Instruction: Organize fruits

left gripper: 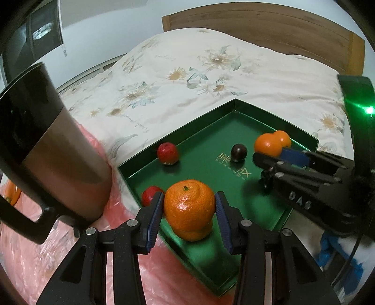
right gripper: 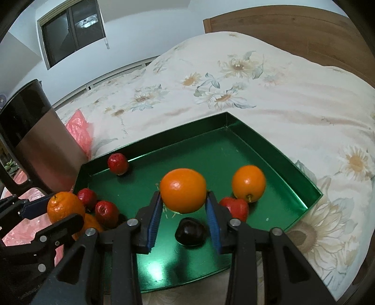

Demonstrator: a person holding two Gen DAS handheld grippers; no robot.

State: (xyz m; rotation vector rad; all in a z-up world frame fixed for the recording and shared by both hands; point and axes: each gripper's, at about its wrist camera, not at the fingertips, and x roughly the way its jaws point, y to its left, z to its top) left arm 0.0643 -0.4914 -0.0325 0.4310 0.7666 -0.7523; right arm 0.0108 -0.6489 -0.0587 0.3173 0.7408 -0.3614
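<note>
A green tray lies on the bed. My left gripper is shut on a bumpy tangerine, held over the tray's near-left corner just above another orange fruit. My right gripper is shut on a smooth orange above the tray's middle. In the tray lie a second smooth orange, a dark plum and several small red fruits.
A tall dark and bronze jug with a handle stands close on the left of the tray. Pink plastic wrap lies under and beside it. A floral quilt and a wooden headboard lie beyond.
</note>
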